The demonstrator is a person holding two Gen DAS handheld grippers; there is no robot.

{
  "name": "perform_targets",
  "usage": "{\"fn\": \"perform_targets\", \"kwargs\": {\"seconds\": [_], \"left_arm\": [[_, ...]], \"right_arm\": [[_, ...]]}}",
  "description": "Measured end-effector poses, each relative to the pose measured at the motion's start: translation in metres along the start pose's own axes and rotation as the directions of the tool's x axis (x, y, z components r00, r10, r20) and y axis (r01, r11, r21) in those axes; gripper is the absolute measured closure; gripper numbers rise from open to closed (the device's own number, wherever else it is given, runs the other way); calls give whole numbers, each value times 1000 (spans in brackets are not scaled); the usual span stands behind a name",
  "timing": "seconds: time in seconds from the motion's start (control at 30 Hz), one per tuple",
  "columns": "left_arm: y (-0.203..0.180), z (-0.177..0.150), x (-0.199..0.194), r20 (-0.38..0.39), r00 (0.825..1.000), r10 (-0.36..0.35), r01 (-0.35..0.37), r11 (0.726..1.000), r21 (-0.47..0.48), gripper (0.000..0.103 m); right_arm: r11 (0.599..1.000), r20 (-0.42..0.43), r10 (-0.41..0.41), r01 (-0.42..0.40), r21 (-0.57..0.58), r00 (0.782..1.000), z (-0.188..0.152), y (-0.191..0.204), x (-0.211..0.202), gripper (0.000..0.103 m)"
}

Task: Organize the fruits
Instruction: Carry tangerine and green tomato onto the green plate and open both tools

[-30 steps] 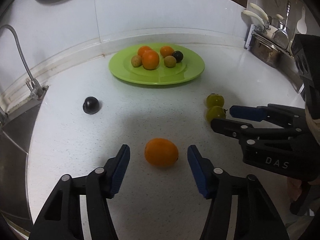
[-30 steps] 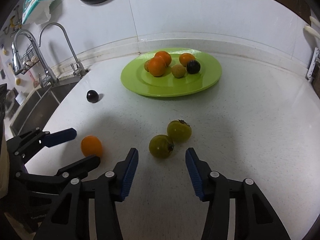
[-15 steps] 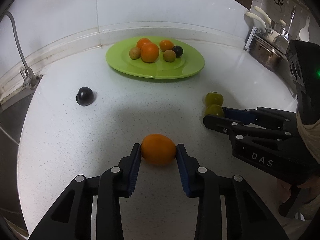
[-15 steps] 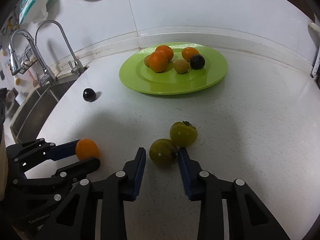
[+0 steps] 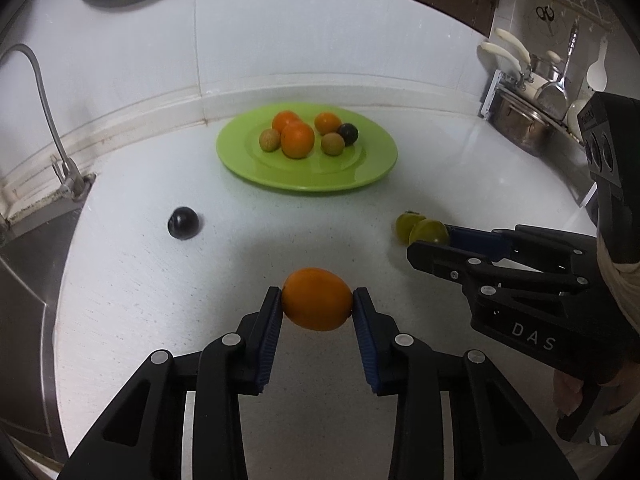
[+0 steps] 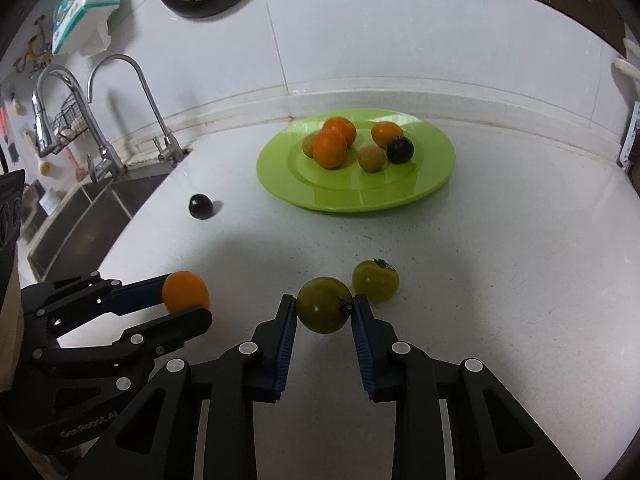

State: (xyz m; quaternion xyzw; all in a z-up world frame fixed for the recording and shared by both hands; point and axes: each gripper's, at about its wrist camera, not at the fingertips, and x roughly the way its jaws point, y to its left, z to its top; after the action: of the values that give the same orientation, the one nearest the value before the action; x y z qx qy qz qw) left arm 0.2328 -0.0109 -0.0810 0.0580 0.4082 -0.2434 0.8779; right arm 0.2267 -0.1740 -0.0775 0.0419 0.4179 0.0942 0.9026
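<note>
Pinching both: left gripper point(image 5: 317, 307) clamped on the orange point(image 5: 317, 299), long axis crosswise, right gripper point(image 6: 324, 310) on the dark green tomato point(image 6: 324, 304), with the green plate point(image 6: 432, 184) at twelve o'clock of each, nearer the right.

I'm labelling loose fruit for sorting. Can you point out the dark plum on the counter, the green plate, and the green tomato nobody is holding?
Dark plum point(image 6: 200, 206), right wrist view, middle of its skin.
Green plate point(image 6: 360, 196), right wrist view, bare near rim.
Free green tomato point(image 6: 375, 281), right wrist view, middle of its front.
</note>
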Motion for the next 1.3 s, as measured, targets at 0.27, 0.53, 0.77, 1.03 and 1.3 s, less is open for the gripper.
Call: {"fn": "perform_targets", "kwargs": {"seconds": [0.27, 0.53, 0.77, 1.03, 1.3], "left_arm": [[0, 9, -22, 66, 998, 11, -12, 1000, 21, 68], [1, 21, -39, 120, 993, 19, -23, 999, 35, 68], [-1, 33, -48, 166, 986, 16, -27, 998, 62, 68], [-1, 49, -49, 205, 979, 10, -28, 996, 85, 68], [4, 68, -32, 205, 979, 18, -35, 996, 83, 68]], "right_arm": [[1000, 51, -7, 8, -16, 999, 6, 9, -21, 74], [1000, 110, -12, 15, -25, 994, 16, 13, -42, 74], [999, 162, -23, 29, -38, 986, 26, 15, -55, 74], [999, 205, -26, 35, -38, 978, 42, 12, -61, 74], [998, 224, -34, 44, -38, 974, 59, 6, -55, 74]]}}
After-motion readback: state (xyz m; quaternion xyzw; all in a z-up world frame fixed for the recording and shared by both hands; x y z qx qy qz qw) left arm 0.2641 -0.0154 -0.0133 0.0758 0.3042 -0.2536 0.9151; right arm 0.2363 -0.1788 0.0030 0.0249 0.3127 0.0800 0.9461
